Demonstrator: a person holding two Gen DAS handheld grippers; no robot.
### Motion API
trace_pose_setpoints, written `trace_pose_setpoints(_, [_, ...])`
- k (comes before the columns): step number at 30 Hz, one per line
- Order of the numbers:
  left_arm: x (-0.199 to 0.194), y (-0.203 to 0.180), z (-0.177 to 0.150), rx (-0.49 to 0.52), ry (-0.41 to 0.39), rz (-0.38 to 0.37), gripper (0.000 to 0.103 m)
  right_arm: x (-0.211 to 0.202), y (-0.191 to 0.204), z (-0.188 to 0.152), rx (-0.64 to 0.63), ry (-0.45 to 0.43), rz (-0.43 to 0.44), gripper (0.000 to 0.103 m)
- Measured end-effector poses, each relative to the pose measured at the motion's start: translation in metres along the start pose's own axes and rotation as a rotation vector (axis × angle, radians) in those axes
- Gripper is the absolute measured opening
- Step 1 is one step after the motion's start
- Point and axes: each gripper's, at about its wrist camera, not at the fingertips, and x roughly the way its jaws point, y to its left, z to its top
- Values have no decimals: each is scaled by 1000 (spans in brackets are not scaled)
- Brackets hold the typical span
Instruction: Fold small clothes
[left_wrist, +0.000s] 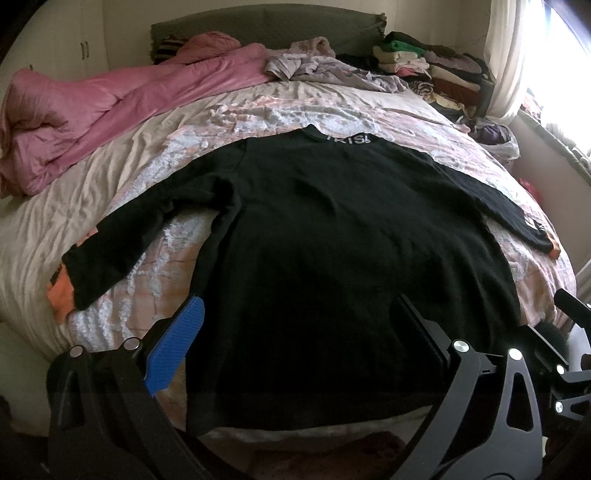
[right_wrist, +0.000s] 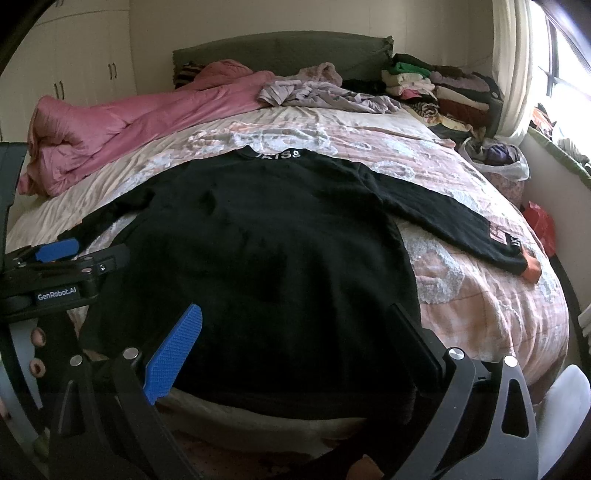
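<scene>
Right now a black long-sleeved sweatshirt lies flat on the bed, its hem at the near edge, its collar with white lettering pointing toward the green headboard. Both sleeves are spread outward, each ending in an orange cuff; the one on the right reaches close to the bed's right edge.

The left tool hovers over the lower part of the sweatshirt, its fingers spread wide with nothing between them; one blue pad hangs above the quilt just beside the garment's left side. The right tool is likewise wide open and empty, poised over the hem area. In the right wrist view the left tool appears at the left margin, held by a hand.

Farther back, a pink duvet is bunched along the left, a lilac garment lies crumpled near the headboard, and folded clothes are stacked at the right corner by the curtain.
</scene>
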Motion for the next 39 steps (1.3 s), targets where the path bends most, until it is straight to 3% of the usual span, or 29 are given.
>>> trace_pose_setpoints(10, [1, 0, 0, 1, 5, 1, 94, 7, 2, 2, 7, 7, 6, 99])
trace_pose_setpoints(16, [6, 3, 6, 3, 11, -2, 94, 18, -19, 17, 35, 11, -1, 99])
trace_pose_setpoints(26, [37, 0, 37, 6, 18, 10, 94, 41, -57, 62, 57, -25, -97, 99])
trace_pose_setpoints(39, [62, -3, 92, -13, -1, -14, 94, 54, -92, 118, 148, -80, -136, 99])
